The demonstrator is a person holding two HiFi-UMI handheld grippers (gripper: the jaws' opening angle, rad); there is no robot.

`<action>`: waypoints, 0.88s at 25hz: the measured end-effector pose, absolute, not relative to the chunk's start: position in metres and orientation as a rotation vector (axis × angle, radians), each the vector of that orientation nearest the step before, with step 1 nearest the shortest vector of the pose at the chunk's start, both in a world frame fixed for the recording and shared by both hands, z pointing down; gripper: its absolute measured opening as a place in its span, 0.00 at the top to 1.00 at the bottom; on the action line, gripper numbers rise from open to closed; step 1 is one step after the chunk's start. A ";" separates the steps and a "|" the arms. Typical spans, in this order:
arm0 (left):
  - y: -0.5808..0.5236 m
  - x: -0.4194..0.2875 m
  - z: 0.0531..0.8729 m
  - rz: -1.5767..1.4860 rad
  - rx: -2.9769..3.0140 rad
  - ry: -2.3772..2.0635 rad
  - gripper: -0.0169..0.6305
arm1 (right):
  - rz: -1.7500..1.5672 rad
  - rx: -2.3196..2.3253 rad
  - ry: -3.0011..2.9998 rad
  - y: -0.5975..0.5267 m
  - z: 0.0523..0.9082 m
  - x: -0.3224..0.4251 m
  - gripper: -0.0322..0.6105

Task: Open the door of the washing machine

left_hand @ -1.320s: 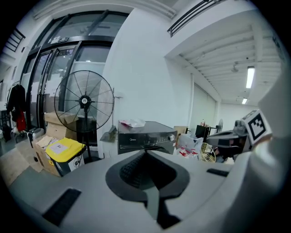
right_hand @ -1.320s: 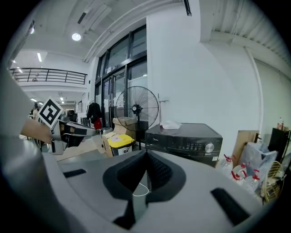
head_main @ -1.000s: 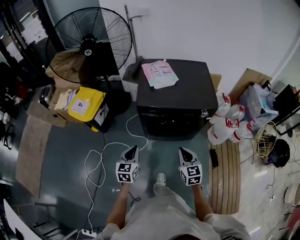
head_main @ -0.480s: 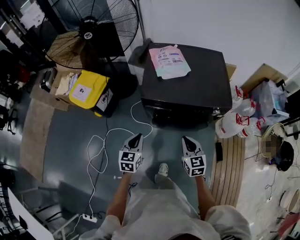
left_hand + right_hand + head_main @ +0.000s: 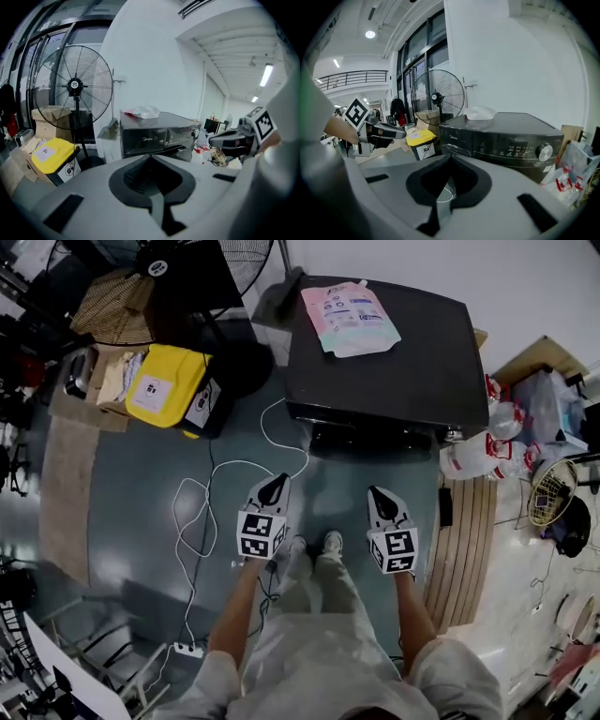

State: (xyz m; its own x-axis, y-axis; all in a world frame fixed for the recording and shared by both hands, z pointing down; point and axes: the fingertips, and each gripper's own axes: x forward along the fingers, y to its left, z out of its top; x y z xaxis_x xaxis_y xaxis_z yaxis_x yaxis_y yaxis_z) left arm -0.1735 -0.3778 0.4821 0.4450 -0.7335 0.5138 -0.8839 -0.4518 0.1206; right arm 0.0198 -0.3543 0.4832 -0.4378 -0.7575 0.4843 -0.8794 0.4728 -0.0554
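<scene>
- Washing machine [image 5: 394, 352]: one, black, standing against the white wall ahead of both grippers and clear of them, with its control panel and one round dial [image 5: 544, 151] facing the person. The front below the panel is too dark to make out the door.
- One flat pouch [image 5: 350, 317], pink and pale green, lies on the machine's top near the back left.
- Far left: one large pedestal fan [image 5: 192, 254] at the frame's top edge, with brown cardboard boxes [image 5: 103, 381] below it.
- One yellow-lidded bin [image 5: 169, 385] sits just beside the boxes, left of the machine.
- One white cable [image 5: 202, 521] loops across the grey floor [image 5: 122, 484] down to one power strip [image 5: 187, 650].
- Left gripper [image 5: 276, 486]: one, pointing towards the machine, its two jaws pressed together with nothing between them.
- Two feet of the person [image 5: 314, 545] show between the grippers.
- Right gripper [image 5: 378, 495]: one, level with the left, jaw tips likewise meeting and empty.
- One slatted wooden board [image 5: 459, 559] lies on the floor right of the right gripper.
- A cluster of clear plastic bottles [image 5: 473, 454] with red labels, at least three, stands at the machine's right front corner.
- Far right: one wire basket [image 5: 548, 491].
</scene>
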 end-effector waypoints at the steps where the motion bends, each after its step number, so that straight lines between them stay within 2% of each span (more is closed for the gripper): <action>1: -0.380 -0.175 0.488 0.563 2.332 -1.360 0.96 | 0.427 1.371 -2.324 -0.355 0.488 0.017 0.95; 22: -0.397 -0.154 0.615 0.652 2.391 -1.239 0.96 | 0.476 1.354 -2.294 -0.364 0.603 0.008 0.95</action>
